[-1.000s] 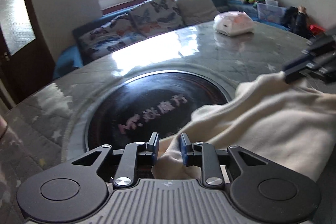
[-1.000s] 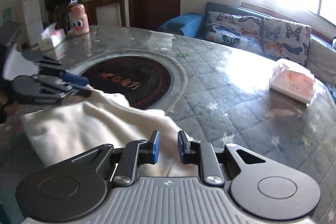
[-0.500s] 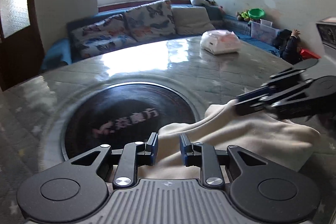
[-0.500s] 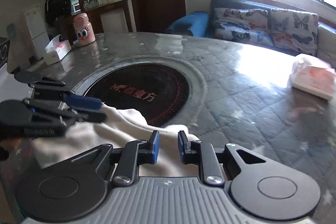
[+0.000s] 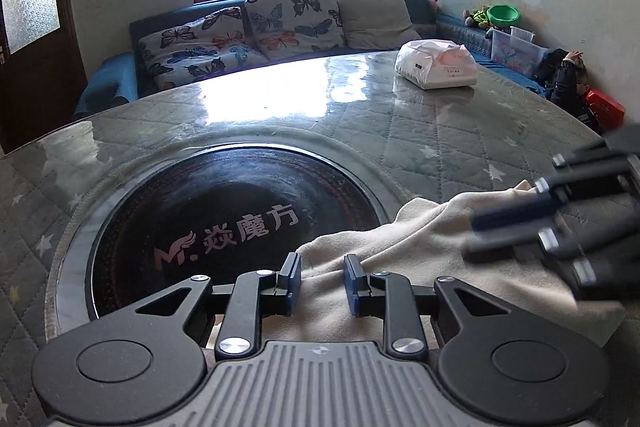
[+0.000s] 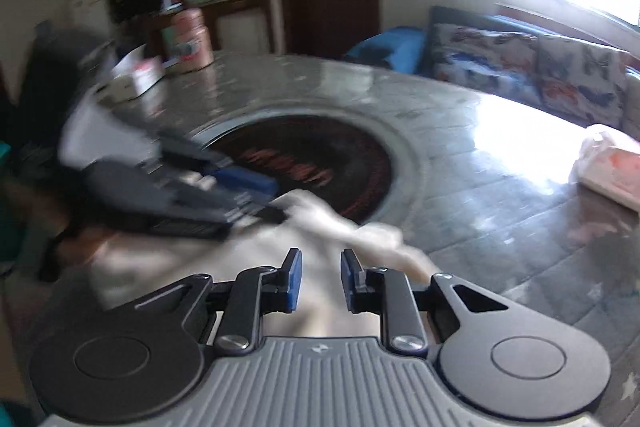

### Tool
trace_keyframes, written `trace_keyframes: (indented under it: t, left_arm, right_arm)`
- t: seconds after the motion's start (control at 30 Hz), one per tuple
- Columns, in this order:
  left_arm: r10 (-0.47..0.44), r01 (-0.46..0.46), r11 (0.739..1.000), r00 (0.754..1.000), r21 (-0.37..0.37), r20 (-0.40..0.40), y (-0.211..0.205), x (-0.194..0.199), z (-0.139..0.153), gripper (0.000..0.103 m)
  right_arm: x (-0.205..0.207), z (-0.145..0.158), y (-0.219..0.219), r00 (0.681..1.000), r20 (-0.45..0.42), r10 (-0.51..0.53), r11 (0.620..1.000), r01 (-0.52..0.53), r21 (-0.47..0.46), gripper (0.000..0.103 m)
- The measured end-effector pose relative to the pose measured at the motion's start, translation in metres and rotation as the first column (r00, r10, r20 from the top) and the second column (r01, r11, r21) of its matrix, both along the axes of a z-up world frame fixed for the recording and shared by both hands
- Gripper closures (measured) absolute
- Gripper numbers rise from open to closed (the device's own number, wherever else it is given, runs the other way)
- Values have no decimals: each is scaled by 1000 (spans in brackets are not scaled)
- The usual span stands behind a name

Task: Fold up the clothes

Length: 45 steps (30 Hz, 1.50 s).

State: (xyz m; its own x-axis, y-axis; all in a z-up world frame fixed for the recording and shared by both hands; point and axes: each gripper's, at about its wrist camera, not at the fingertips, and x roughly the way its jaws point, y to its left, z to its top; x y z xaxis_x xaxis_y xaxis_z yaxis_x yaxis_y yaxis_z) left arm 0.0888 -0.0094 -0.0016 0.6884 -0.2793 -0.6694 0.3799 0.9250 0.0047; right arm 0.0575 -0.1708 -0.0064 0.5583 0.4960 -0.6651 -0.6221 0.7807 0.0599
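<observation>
Motion-blurred left tongs (image 6: 276,199), garment (image 6: 320,223)

The garment (image 5: 420,259) is cream cloth, soft and matt with a fleecy nap. The worktop (image 5: 420,131) looks like quilted grey fabric under a clear glossy sheet that mirrors the window; its round centre plate (image 5: 224,203) is black and glassy. Each hand-held gripper — left (image 5: 322,277), right (image 6: 320,277) — is matt black plastic with silvery metal screws, blue finger pads (image 5: 295,273) and a ribbed grey body. The tissue pack (image 5: 436,69) near the worktop's far edge wears crinkly, shiny plastic film.
</observation>
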Motion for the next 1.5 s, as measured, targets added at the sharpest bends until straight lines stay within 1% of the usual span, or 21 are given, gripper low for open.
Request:
trace_keyframes:
  t: [0.13, 0.2, 0.27, 0.4, 0.47, 0.5, 0.6, 0.67, 0.73, 0.8, 0.83, 0.9, 0.93, 1.03, 1.13, 1.17, 1.23, 1.3, 1.4, 1.5]
  left_arm:
    - [-3, 2, 1000, 1000, 20, 6, -3, 0, 0, 75]
    - [2, -2, 1000, 1000, 23, 8, -2, 0, 0, 75]
    - [5, -5, 1000, 1000, 28, 12, -3, -1, 0, 75]
    - [16, -17, 999, 1000, 36, 22, -4, -5, 3, 74]
    - [32, -33, 999, 999, 27, 39, -3, -13, 9, 75]
    - [28, -28, 1000, 998, 12, 51, -2, -21, 13, 75]
    - [-1, 3, 1000, 997, -31, 79, 0, -51, 22, 75]
    - [-31, 34, 998, 996, -46, 83, -1, -73, 24, 75]
    - [-49, 53, 998, 994, -43, 92, -2, -95, 22, 74]
    - [-43, 45, 999, 995, -31, 85, 0, -110, 16, 74]
    - [-28, 31, 999, 996, -37, 80, 3, -115, 13, 74]
    - [3, 0, 999, 998, -52, 70, 11, -124, 8, 74]
    - [18, -13, 998, 997, -63, 72, 15, -126, 9, 75]
    - [49, -42, 995, 996, -93, 79, 24, -132, 13, 75]
    - [66, -57, 992, 995, -114, 76, 31, -134, 12, 74]
    - [81, -75, 992, 995, -102, 64, 35, -133, 8, 74]
    - [98, -94, 990, 995, -108, 32, 42, -131, 2, 75]
    - [91, -86, 989, 995, -122, 36, 46, -132, 7, 75]
    - [73, -63, 988, 995, -138, 66, 49, -129, 20, 75]
    - [81, -70, 988, 994, -137, 75, 48, -107, 27, 75]
  right_arm:
    - [-30, -8, 5, 999, 3, 36, 999, -35, -37, 80]
    - [-48, -8, 1, 999, 17, 32, 999, -31, -44, 76]
    - [-65, -9, -2, 999, 32, 28, 998, -27, -51, 76]
    - [-97, -9, -15, 999, 50, 21, 998, -18, -54, 75]
    - [-104, -5, -23, 999, 45, 11, 999, -9, -42, 75]
    - [-106, -1, -27, 999, 49, -8, 1000, 9, -25, 74]
    - [-103, 11, -40, 996, 68, -64, 997, 62, 41, 73]
    - [-97, 9, -46, 993, 62, -101, 994, 98, 53, 72]
    - [-92, 2, -51, 991, 43, -130, 991, 127, 50, 72]
    - [-87, -9, -56, 988, 14, -151, 988, 151, 36, 72]
    - [-85, -14, -58, 987, 0, -161, 986, 161, 31, 72]
    - [-85, -12, -60, 987, -4, -159, 986, 159, 44, 72]
    - [-85, -8, -59, 988, 8, -155, 987, 154, 47, 72]
    - [-84, 2, -54, 990, 40, -136, 989, 133, 68, 71]
    - [-80, 2, -40, 993, 52, -102, 992, 98, 82, 71]
    - [-78, 2, -37, 994, 47, -96, 992, 92, 83, 71]
    - [-78, -5, -30, 996, 37, -80, 995, 78, 64, 71]
    - [-79, -11, -24, 998, 27, -64, 997, 63, 46, 71]
    - [-78, -4, -29, 998, 20, -58, 996, 57, 63, 70]
    - [-67, 8, -35, 995, 47, -84, 994, 80, 70, 70]
